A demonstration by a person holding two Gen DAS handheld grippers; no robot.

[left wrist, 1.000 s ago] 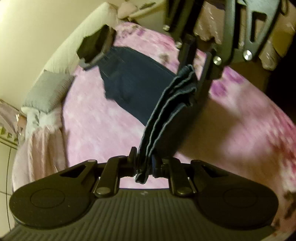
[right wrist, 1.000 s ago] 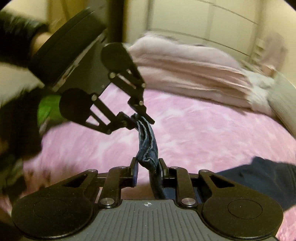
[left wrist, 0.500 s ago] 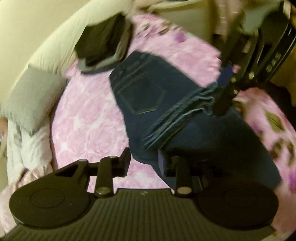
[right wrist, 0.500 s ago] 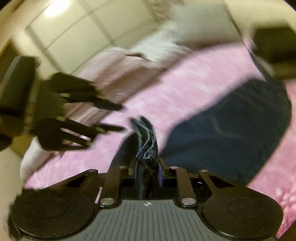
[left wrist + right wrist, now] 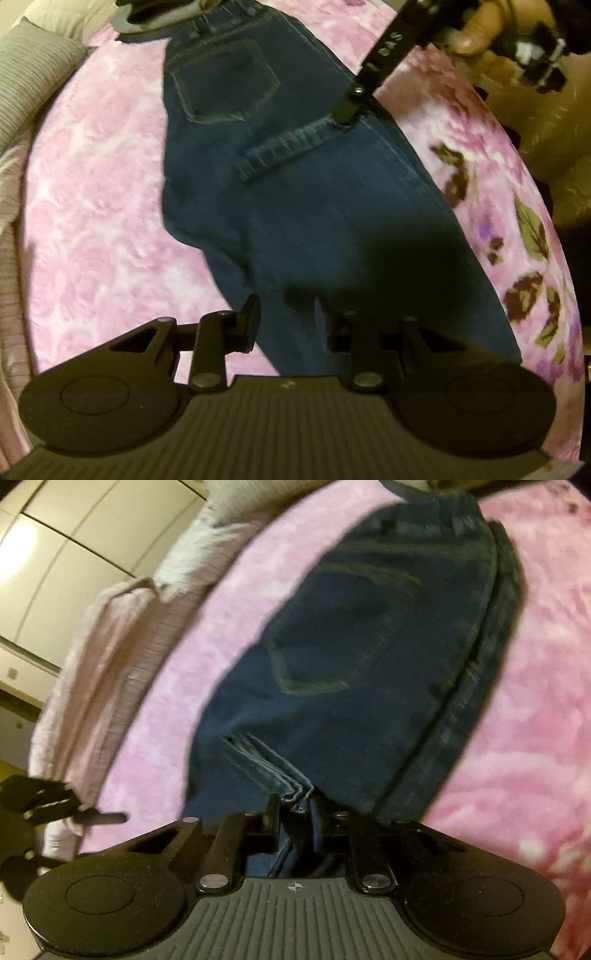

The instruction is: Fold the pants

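Right claw (image 5: pixel 295 808) pinches stacked hem ends (image 5: pixel 266 768) of pants (image 5: pixel 369 657); your jaws have just been closing on denim. Left claw (image 5: pixel 284 314) stands part-open over folded leg, nothing between pads; jaws opened just now, no denim in gap. Pants lie on pink bedspread (image 5: pixel 96 229), legs doubled back toward waistband, back pocket (image 5: pixel 225 85) up. First fold looks laid down, though blur hides edge alignment. Left for you: release hems, smooth, probably one more fold.
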